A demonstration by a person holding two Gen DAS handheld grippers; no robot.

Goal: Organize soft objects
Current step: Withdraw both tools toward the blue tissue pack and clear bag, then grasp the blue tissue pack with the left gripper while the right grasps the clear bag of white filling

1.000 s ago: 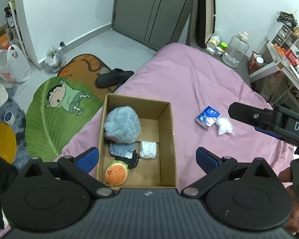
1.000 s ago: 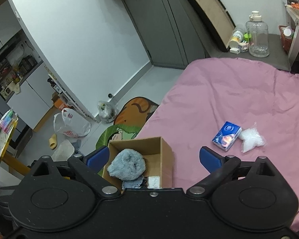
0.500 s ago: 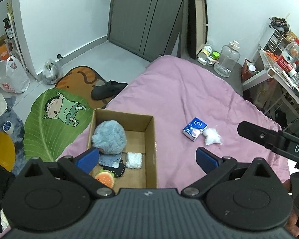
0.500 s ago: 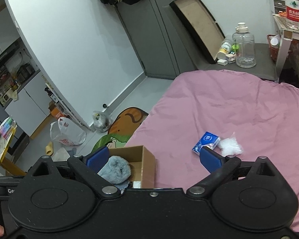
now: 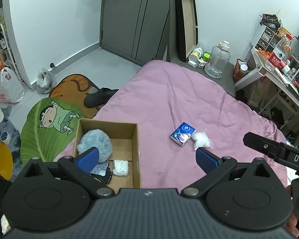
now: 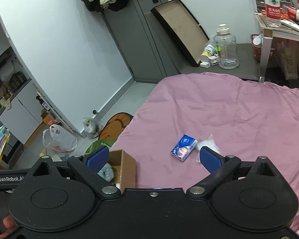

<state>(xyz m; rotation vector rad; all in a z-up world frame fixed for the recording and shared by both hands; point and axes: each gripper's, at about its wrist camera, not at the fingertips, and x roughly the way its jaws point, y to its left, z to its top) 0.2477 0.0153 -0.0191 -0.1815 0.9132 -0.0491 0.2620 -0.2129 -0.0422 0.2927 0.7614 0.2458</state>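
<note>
What my next reach turns on is this: the blue tissue pack [image 6: 183,147] and the white fluffy wad [image 6: 207,145] lie side by side on the pink bedspread [image 6: 239,115], just ahead of my right gripper [image 6: 153,159] and a little right of its centre line. The pack sits between my two blue pads, nearer the right one, and its long axis runs diagonally, from near-left to far-right. The wad touches the pack's right end, or very nearly, and sits just past my right pad [image 6: 210,161].

From my left gripper [image 5: 147,157] the same pair lies ahead and to the right, the pack [image 5: 183,133] farther off than from my right side, so I judge the right hand the nearer one for these two. The cardboard box [image 5: 136,149] sits at the near-left edge of the bed, right under my left pad [image 5: 87,158]. It already holds a grey-blue plush ball [image 5: 94,142], a small white bundle [image 5: 120,167] and a dark patterned piece of cloth [image 5: 101,174].

Both my grippers hover above the bed, tilted down toward it, fingers spread wide and holding nothing. To take the pack across its short side I would likely have to turn my right wrist.
</note>
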